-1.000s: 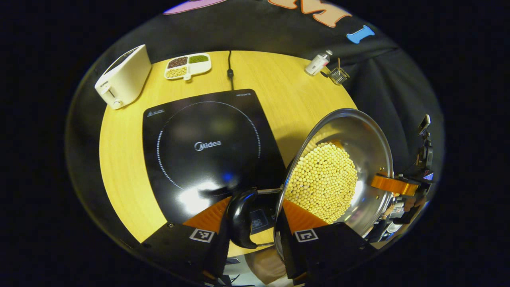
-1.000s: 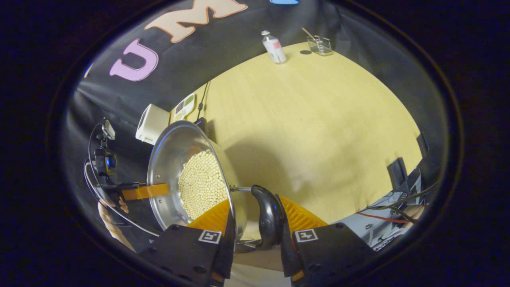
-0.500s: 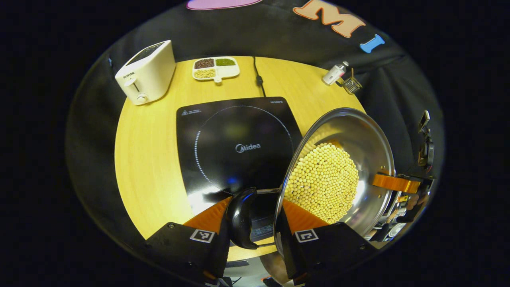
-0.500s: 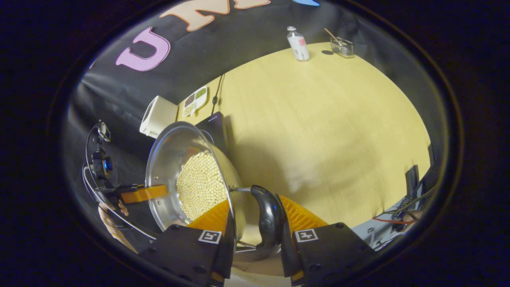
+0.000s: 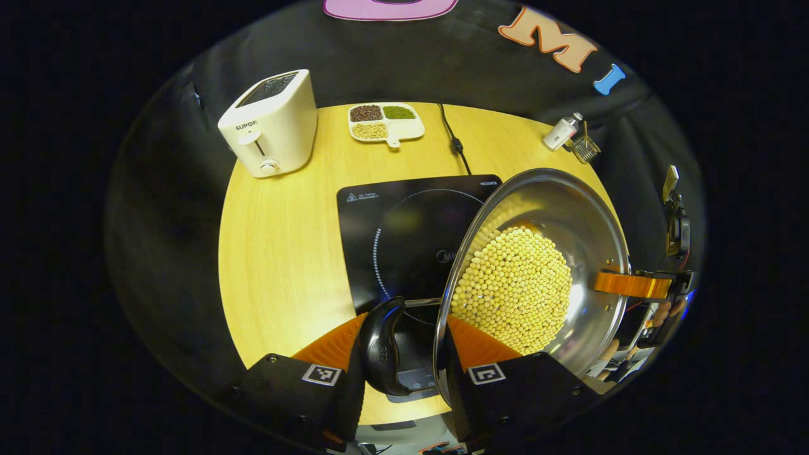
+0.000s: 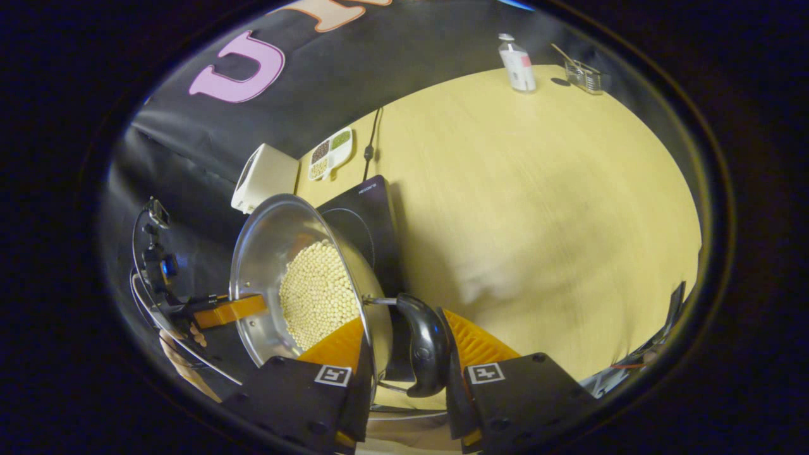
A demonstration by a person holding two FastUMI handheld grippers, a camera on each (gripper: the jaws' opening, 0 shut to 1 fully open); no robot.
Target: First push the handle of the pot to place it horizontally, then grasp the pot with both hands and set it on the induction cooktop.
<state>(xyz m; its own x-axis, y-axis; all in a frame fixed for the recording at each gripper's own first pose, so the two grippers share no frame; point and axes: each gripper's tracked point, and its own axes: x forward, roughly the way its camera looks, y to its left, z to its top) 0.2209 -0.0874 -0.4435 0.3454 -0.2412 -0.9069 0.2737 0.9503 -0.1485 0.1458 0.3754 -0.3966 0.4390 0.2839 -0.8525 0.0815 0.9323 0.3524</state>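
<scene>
Both claws clamp the pot (image 5: 537,278) handles; its rim overlaps the cooktop (image 5: 404,227) edge, bare table (image 6: 537,189) beyond

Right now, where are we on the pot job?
Done: both handles are gripped, the left gripper on one, the right gripper on the other. In hand: the pot of beans is carried, overlapping the induction cooktop's right edge. Left: centre it over the ring, set down, release.

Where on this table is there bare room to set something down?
The broad stretch of table between the induction cooktop and the bottle is bare. So is the strip between the toaster and cooktop. The back edge is crowded: toaster, bean dish, cord.
</scene>
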